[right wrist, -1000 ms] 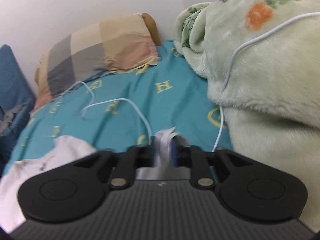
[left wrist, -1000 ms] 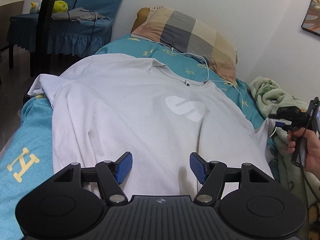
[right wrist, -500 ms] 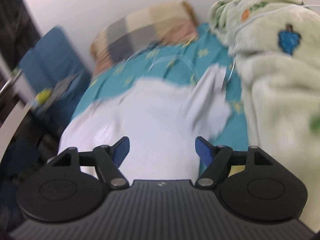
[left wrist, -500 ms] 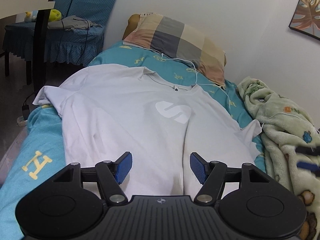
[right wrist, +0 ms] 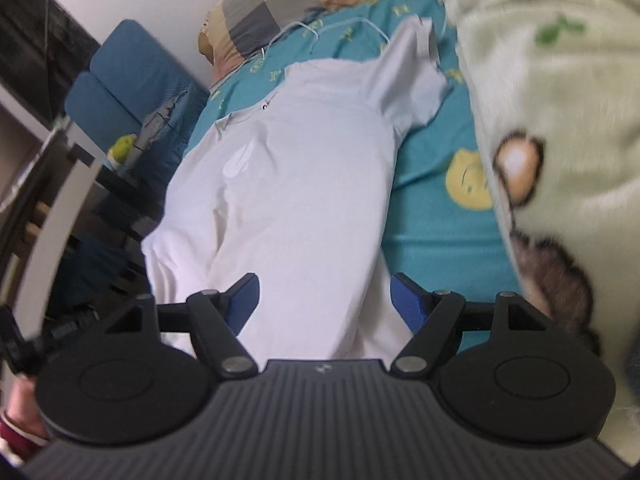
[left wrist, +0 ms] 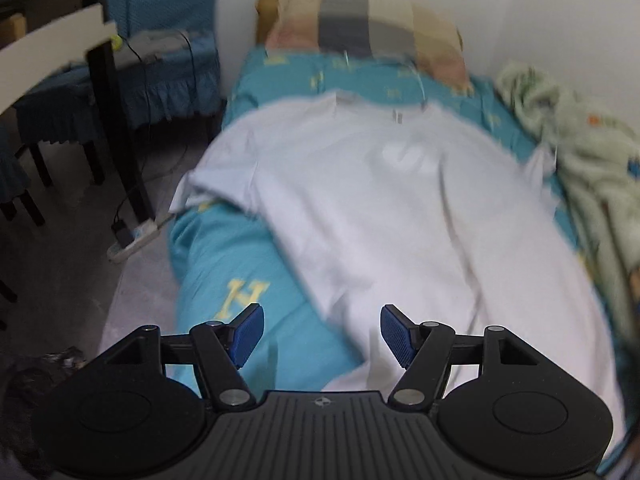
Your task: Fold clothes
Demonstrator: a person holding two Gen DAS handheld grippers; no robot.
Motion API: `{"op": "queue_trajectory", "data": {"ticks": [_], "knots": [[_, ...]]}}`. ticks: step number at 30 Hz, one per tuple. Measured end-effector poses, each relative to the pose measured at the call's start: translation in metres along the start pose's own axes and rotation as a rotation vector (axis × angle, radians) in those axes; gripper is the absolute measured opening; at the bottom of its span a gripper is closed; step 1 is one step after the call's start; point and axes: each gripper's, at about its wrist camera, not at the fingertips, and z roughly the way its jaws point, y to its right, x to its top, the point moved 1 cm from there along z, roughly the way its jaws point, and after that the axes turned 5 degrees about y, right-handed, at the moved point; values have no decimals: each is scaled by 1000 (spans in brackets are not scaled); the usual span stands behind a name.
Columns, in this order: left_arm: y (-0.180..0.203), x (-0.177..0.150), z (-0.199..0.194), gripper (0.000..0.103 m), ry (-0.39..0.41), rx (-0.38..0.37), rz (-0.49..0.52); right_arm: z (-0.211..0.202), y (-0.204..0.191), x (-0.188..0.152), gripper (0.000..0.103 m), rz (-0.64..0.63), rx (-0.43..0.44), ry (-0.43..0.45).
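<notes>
Both grippers, left (left wrist: 322,334) and right (right wrist: 325,300), now open; T-shirt (right wrist: 304,184) sleeve released.

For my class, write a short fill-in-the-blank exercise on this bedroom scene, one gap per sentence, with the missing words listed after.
1. The white short-sleeved T-shirt lies spread flat on the ____ bedsheet printed with yellow letters.
2. The jaws of the left gripper and the right gripper are both ____ and hold nothing.
3. At the head of the bed lies a checked ____.
4. The fluffy pale green blanket is bunched beside the shirt's ____ sleeve.

Missing words: teal; open; pillow; right
</notes>
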Motion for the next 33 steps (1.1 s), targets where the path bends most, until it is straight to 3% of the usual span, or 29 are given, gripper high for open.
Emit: {"op": "queue_trajectory", "data": {"ticks": [7, 13, 15, 16, 17, 18, 22, 27, 30, 33], "knots": [[-52, -57, 15, 61, -235, -151, -6, 14, 0, -1, 74, 4, 25, -36], [-54, -83, 14, 60, -278, -358, -74, 25, -6, 2, 74, -20, 25, -49], [-46, -89, 9, 54, -277, -351, -31, 28, -7, 3, 74, -18, 24, -53], [-46, -89, 7, 41, -289, -339, -24, 30, -6, 4, 74, -16, 22, -55], [-45, -90, 5, 16, -301, -327, -16, 32, -6, 4, 74, -15, 17, -58], [-44, -90, 3, 4, -314, -317, -15, 34, -6, 4, 74, -14, 13, -60], [-40, -80, -18, 2, -310, -314, 3, 35, -7, 3, 74, -27, -2, -60], [-41, -62, -71, 1, -249, -322, -119, 33, -5, -2, 74, -42, -30, -65], [-52, -68, -95, 1, -240, -284, -210, 30, -1, -3, 74, -48, -47, -60], [-69, -96, -92, 1, -294, -171, -281, 26, 4, -3, 74, -54, -64, -54]]}}
